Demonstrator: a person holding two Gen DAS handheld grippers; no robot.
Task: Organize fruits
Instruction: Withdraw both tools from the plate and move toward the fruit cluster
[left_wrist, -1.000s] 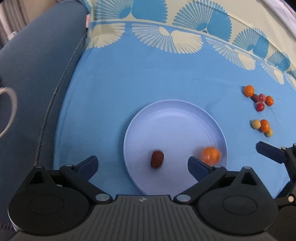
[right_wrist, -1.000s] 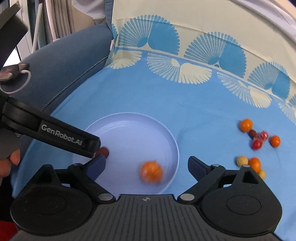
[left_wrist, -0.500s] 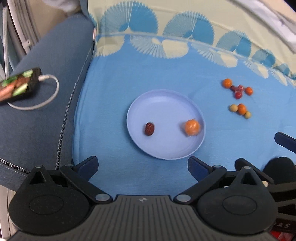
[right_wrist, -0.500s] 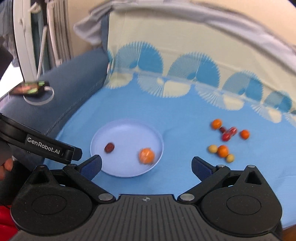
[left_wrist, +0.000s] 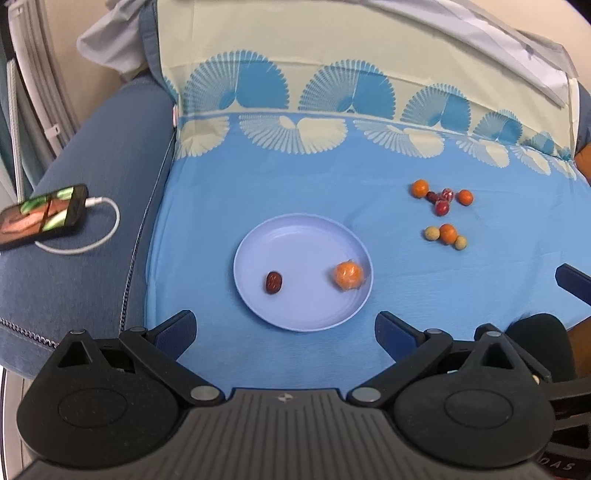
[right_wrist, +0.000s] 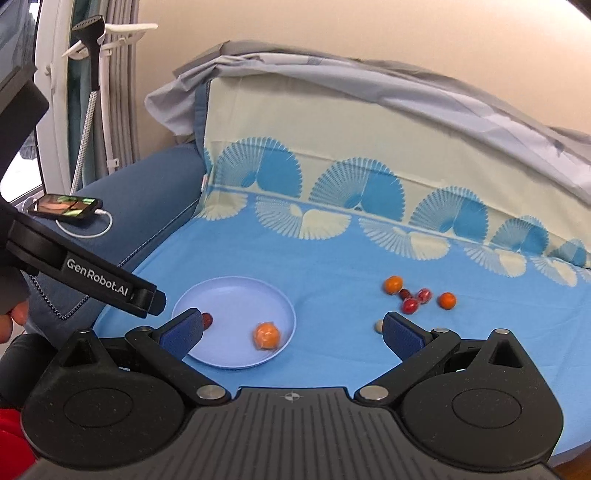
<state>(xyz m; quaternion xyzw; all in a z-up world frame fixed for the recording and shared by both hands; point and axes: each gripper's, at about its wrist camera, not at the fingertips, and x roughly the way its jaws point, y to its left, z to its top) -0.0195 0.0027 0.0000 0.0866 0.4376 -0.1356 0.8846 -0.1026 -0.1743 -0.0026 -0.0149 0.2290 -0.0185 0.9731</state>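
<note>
A light purple plate (left_wrist: 295, 236) lies on the blue cloth and holds a wrapped orange fruit (left_wrist: 348, 274) and a dark red date (left_wrist: 273, 282). It also shows in the right wrist view (right_wrist: 236, 295) with the orange fruit (right_wrist: 266, 335) and the date (right_wrist: 207, 319). Several small orange, red and beige fruits (left_wrist: 442, 210) lie loose on the cloth to the right of the plate, seen too in the right wrist view (right_wrist: 413, 295). My left gripper (left_wrist: 285, 325) is open and empty, above the plate's near side. My right gripper (right_wrist: 291, 330) is open and empty, further back.
A phone (left_wrist: 40, 218) with a white cable lies on the blue sofa arm at left. The patterned cloth rises up the sofa back (right_wrist: 369, 147). The left gripper's body (right_wrist: 85, 280) crosses the left of the right wrist view.
Both grippers have pulled back and up from the plate, so the plate and fruits look smaller. The orange fruit, blurred and rolling before, now lies still on the plate.
</note>
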